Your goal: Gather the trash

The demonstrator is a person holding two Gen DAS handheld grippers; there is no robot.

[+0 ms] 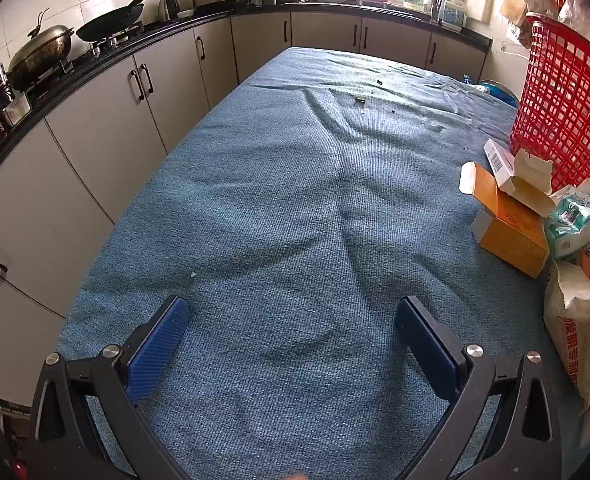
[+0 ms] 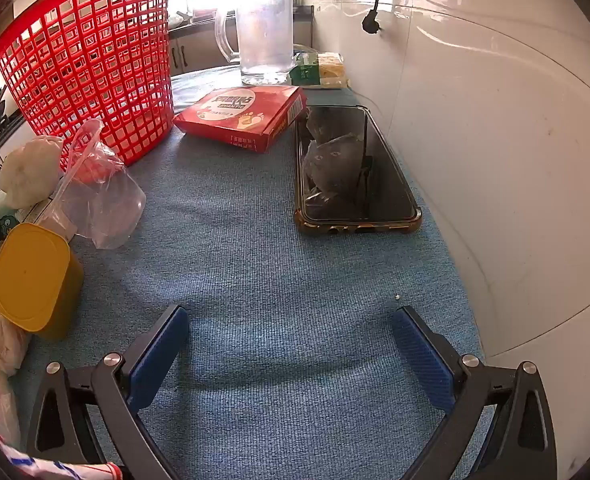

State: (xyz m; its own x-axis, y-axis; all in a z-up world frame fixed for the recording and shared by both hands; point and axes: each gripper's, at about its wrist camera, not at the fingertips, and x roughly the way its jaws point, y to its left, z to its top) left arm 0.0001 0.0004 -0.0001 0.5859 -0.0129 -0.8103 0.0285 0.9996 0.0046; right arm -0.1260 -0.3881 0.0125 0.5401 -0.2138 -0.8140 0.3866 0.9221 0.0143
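Two jaws gaping wide on each side: my left hand-held gripper and right hand-held gripper both hover empty over the blue-clothed table. Trash lies heaped beside the red basket: orange boxes, a tissue pack, a clear plastic bag, a yellow tub. I see a phone near the wall, just beside a red box.

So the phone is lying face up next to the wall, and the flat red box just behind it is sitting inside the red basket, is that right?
Not quite. The phone does lie face up beside the wall, but the flat red box is not inside the red basket. It lies on the blue cloth beside the basket, as the right wrist view shows.
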